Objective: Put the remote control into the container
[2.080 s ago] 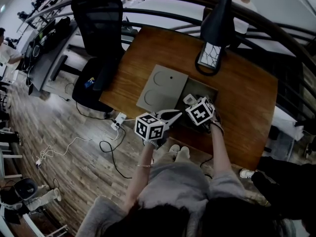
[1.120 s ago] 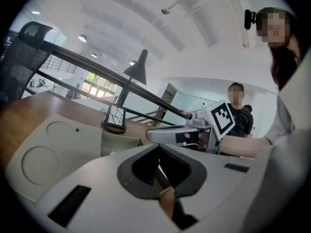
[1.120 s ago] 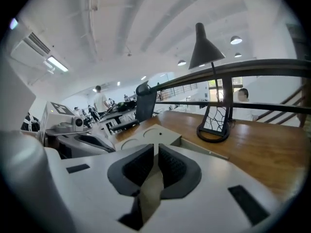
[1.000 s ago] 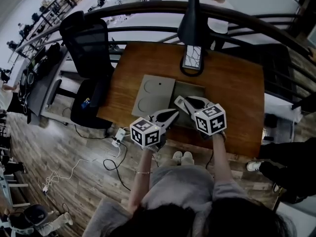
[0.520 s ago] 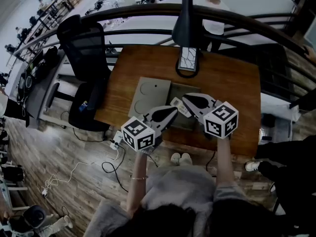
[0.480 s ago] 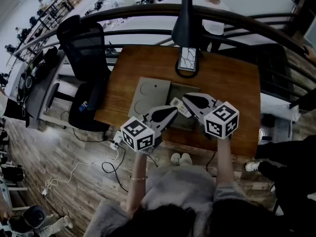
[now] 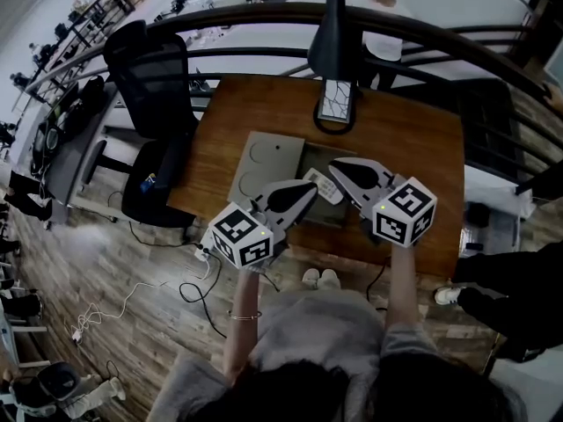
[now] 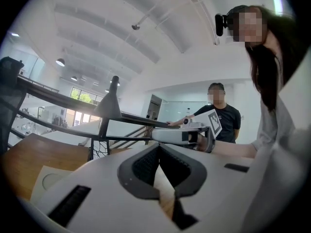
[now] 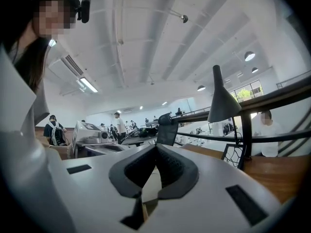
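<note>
While the left gripper [image 7: 308,189] and right gripper [image 7: 337,166] hover closed and empty, the remote [image 7: 323,187] lies mid-frame between their tips, by the container [image 7: 341,211]. It slants upper-left to lower-right.

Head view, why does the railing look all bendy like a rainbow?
In the head view a wide-angle lens curves the straight railing; the left gripper view and right gripper view bulge the same way, with dark rounded corners.

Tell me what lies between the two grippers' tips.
In the head view, the remote shows between the left gripper and the right gripper, lying lower down in the open container. Both grippers are shut and empty.
</note>
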`<state>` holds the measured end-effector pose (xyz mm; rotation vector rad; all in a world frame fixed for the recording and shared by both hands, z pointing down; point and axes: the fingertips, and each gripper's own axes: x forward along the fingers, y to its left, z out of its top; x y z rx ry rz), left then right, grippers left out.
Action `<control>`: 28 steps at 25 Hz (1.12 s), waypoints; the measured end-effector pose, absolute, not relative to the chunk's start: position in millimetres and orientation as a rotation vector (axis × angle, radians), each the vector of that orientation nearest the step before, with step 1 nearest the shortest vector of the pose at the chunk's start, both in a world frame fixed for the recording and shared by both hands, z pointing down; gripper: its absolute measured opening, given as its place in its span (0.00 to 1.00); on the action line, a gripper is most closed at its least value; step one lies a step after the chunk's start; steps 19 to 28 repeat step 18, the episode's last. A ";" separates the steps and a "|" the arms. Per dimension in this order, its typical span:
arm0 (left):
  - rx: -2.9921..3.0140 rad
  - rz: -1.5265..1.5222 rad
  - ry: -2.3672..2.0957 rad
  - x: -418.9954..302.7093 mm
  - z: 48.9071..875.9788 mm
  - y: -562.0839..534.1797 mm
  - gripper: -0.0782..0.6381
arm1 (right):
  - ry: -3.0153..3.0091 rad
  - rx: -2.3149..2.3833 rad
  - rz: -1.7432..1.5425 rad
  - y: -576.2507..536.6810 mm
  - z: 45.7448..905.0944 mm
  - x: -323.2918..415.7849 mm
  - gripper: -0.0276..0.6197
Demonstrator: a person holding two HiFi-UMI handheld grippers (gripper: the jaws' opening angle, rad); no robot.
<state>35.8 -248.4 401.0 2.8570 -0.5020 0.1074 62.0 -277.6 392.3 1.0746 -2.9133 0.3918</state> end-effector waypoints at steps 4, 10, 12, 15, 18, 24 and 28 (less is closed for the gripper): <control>2.847 0.111 -0.510 33.0 403.6 -247.5 0.11 | -2.916 1.057 0.383 -276.8 392.4 57.0 0.09; 2.856 0.106 -0.522 31.2 400.1 -250.2 0.11 | -2.926 1.043 0.373 -277.2 390.6 53.8 0.09; 2.860 0.102 -0.530 29.7 398.7 -250.9 0.11 | -2.925 1.045 0.371 -276.9 390.4 53.2 0.09; 2.860 0.103 -0.526 28.8 399.2 -248.4 0.11 | -2.921 1.049 0.373 -274.2 391.2 53.0 0.09; 2.860 0.102 -0.523 28.3 400.6 -247.1 0.11 | -2.923 1.042 0.372 -273.0 392.6 52.0 0.09; 2.860 0.102 -0.523 28.3 400.6 -247.1 0.11 | -2.923 1.042 0.372 -273.0 392.6 52.0 0.09; 2.860 0.102 -0.523 28.3 400.6 -247.1 0.11 | -2.923 1.042 0.372 -273.0 392.6 52.0 0.09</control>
